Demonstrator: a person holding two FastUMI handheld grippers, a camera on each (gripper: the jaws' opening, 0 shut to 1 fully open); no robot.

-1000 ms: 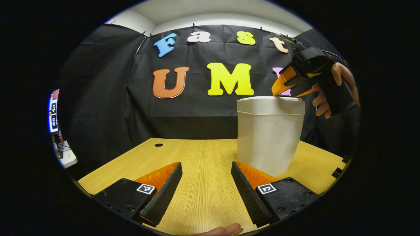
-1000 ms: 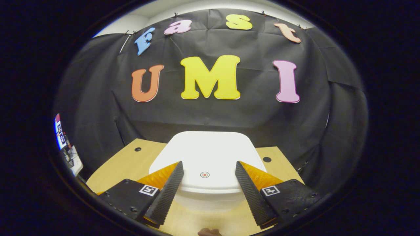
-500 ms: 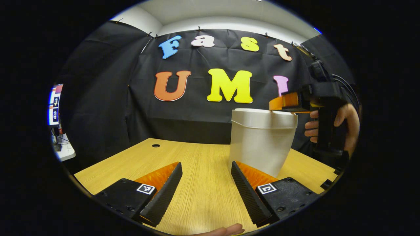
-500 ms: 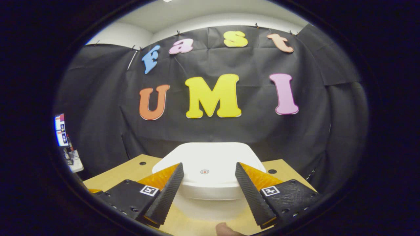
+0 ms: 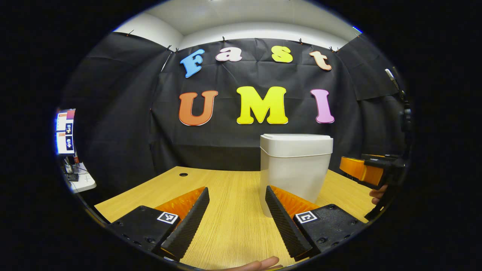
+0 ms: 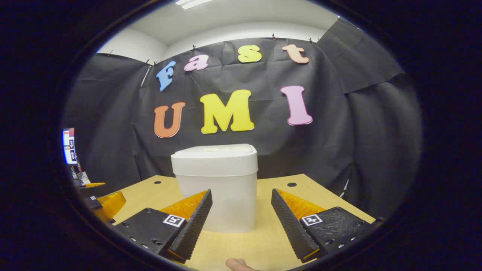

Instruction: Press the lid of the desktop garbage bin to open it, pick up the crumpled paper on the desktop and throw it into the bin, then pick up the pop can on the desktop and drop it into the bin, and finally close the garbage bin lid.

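The bin (image 5: 295, 165) stands upright on the wooden desk (image 5: 226, 195), toward the back near the black cloth wall, and its lid (image 6: 214, 154) sits flat and closed on top. No crumpled paper and no can lie on the stretch of desktop I can see, so my read is that both are already inside and the closing press is done; nothing looks left to do. The right gripper (image 6: 241, 222) hangs low just in front of the bin, jaws spread wide, holding nothing. The left gripper (image 5: 237, 218) hovers over the desk beside the bin, jaws equally wide and empty. A monitor (image 5: 64, 131) glows off to the side.
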